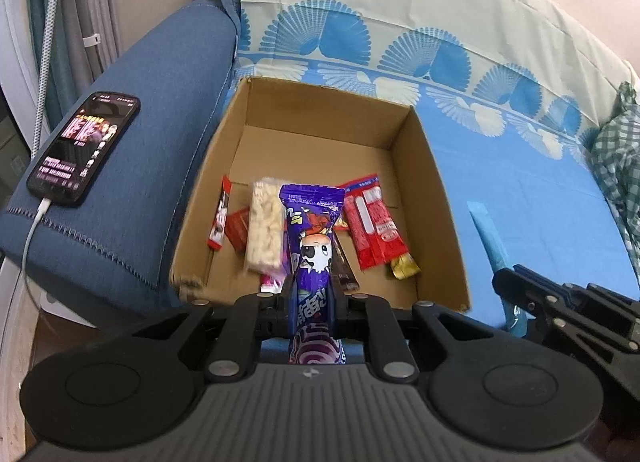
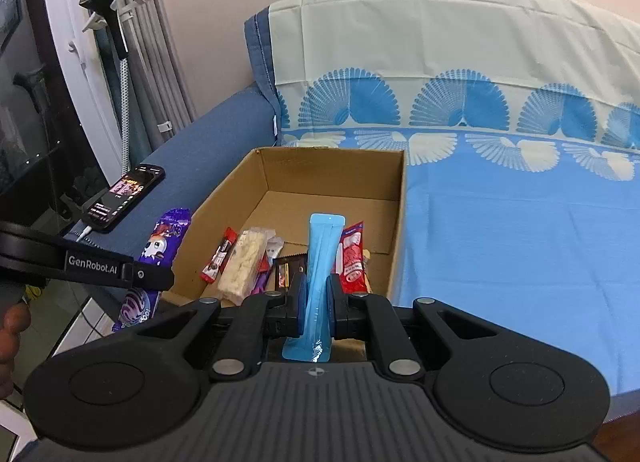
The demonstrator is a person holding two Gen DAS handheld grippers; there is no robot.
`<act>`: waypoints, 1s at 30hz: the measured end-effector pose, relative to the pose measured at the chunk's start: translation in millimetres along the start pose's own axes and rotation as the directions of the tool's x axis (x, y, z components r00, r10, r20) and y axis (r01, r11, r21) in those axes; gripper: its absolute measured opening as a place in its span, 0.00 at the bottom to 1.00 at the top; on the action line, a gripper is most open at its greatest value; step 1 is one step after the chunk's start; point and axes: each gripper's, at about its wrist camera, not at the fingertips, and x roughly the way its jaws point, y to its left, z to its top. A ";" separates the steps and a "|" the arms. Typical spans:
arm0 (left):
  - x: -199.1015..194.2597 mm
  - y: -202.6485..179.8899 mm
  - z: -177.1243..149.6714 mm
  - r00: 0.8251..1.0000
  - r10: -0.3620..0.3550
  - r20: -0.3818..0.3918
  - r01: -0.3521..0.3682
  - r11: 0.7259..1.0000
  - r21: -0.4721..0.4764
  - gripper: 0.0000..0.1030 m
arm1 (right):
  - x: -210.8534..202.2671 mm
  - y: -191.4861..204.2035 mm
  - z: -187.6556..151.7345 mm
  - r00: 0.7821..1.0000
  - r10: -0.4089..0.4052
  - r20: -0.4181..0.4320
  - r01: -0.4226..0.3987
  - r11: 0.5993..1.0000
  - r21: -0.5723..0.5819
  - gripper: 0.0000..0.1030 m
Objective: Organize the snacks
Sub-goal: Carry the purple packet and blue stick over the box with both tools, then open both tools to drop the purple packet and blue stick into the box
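Left gripper [image 1: 311, 294]: clamped on a purple snack packet [image 1: 314, 238] at mid-length.
Right gripper [image 2: 317, 302]: clamped on a blue sachet [image 2: 322, 262].
Cardboard box [image 1: 432, 198]: just ahead of both grippers, holding loose snacks.

We see the box [image 1: 420, 166] open at the top, nothing over its mouth. Its far half, toward 12 o'clock, is bare floor, so there is room to come down. The near half is crowded: a red stick [image 1: 219, 218] at 10 o'clock, a pale bar [image 1: 264, 226], and red packets [image 1: 370, 222] at 1 o'clock. The armrest [image 1: 132, 166] walls off the 9 o'clock side, and a phone [image 1: 86, 148] with its cable [image 1: 30, 246] lies on it. At 3 o'clock the blue sheet [image 2: 520, 242] lies open and flat. The backrest [image 2: 440, 54] closes off 12 o'clock beyond the box.
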 end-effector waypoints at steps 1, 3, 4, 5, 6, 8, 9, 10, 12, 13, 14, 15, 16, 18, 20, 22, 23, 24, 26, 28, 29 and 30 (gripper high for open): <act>5.5 0.8 5.9 1.000 0.002 -0.004 -0.002 1.000 0.000 0.15 | 6.4 -0.5 3.0 1.000 0.002 -0.004 -0.002 1.000 0.000 0.11; 15.6 1.4 16.3 1.000 0.005 -0.012 -0.005 1.000 0.002 0.15 | 20.1 -3.0 9.4 1.000 0.002 -0.010 -0.002 1.000 0.002 0.11; 20.8 1.4 21.3 1.000 0.008 -0.016 -0.008 1.000 0.004 0.15 | 25.5 -4.3 11.8 1.000 0.002 -0.014 -0.002 1.000 0.004 0.11; 26.5 1.5 26.7 1.000 0.012 -0.020 -0.012 1.000 0.007 0.15 | 33.0 -6.2 14.9 1.000 0.000 -0.018 0.000 1.000 0.008 0.11; 32.5 1.5 32.2 1.000 0.016 -0.025 -0.016 1.000 0.011 0.15 | 39.4 -8.4 17.3 1.000 0.000 -0.021 0.001 1.000 0.012 0.11; 43.5 0.8 41.6 0.999 0.020 -0.033 -0.020 1.000 0.016 0.15 | 51.9 -12.0 22.2 1.000 -0.002 -0.028 0.002 1.000 0.019 0.11; 48.7 1.1 46.0 0.999 0.022 -0.036 -0.021 1.000 0.018 0.15 | 58.3 -13.9 24.0 0.999 -0.001 -0.032 0.002 1.000 0.024 0.11; 53.5 1.4 49.4 0.999 0.025 -0.039 -0.024 0.999 0.020 0.15 | 64.8 -15.3 25.6 0.999 0.000 -0.036 0.001 1.000 0.027 0.11; 64.5 1.7 57.3 0.998 0.032 -0.044 -0.031 0.999 0.026 0.15 | 76.7 -18.0 28.6 0.999 0.000 -0.042 0.001 1.000 0.030 0.11; 69.5 2.0 60.9 0.998 0.035 -0.048 -0.033 0.999 0.026 0.15 | 82.6 -19.6 29.9 0.999 0.001 -0.046 0.000 0.999 0.034 0.11; 75.4 2.5 64.0 0.998 0.037 -0.053 -0.036 0.999 0.025 0.15 | 88.5 -21.3 31.0 0.999 0.002 -0.051 0.000 0.999 0.037 0.11; 81.1 3.3 66.6 0.997 0.040 -0.059 -0.039 0.999 0.026 0.15 | 93.5 -22.4 32.2 0.998 0.003 -0.055 0.000 0.999 0.039 0.11; 87.3 4.1 69.2 0.997 0.043 -0.066 -0.041 0.999 0.026 0.15 | 99.4 -24.1 33.0 0.998 0.003 -0.059 -0.001 0.999 0.041 0.11; 98.4 4.9 72.9 0.996 0.049 -0.077 -0.047 0.998 0.028 0.15 | 109.9 -26.6 34.1 0.998 0.003 -0.069 0.000 0.999 0.044 0.11; 109.6 5.6 75.7 0.994 0.057 -0.091 -0.055 0.998 0.032 0.15 | 120.7 -29.2 34.4 0.997 0.002 -0.081 0.002 0.999 0.049 0.11; 121.1 6.1 77.5 0.992 0.064 -0.106 -0.061 0.997 0.037 0.15 | 130.6 -31.5 34.4 0.996 0.001 -0.093 0.004 0.999 0.053 0.11; 125.8 6.6 78.0 0.991 0.067 -0.112 -0.063 0.997 0.039 0.15 | 135.7 -32.5 34.5 0.995 -0.001 -0.100 0.006 0.998 0.055 0.11; 130.4 7.6 78.1 0.990 0.071 -0.118 -0.066 0.997 0.042 0.15 | 140.1 -33.5 34.8 0.994 -0.002 -0.106 0.008 0.998 0.058 0.11; 139.9 9.3 78.8 0.988 0.078 -0.130 -0.073 0.996 0.045 0.15 | 148.8 -36.0 33.9 0.993 -0.002 -0.117 0.009 0.998 0.061 0.11; 148.4 10.5 79.4 0.986 0.087 -0.141 -0.081 0.996 0.047 0.15 | 156.0 -36.3 33.0 0.992 -0.003 -0.127 0.011 0.998 0.065 0.11; 152.3 11.4 79.6 0.985 0.092 -0.145 -0.085 0.995 0.049 0.15 | 159.5 -36.7 32.6 0.991 -0.001 -0.132 0.011 0.997 0.070 0.11; 155.5 11.7 80.1 0.984 0.097 -0.148 -0.090 0.995 0.051 0.15 | 162.7 -36.9 32.0 0.991 0.000 -0.137 0.010 0.997 0.074 0.11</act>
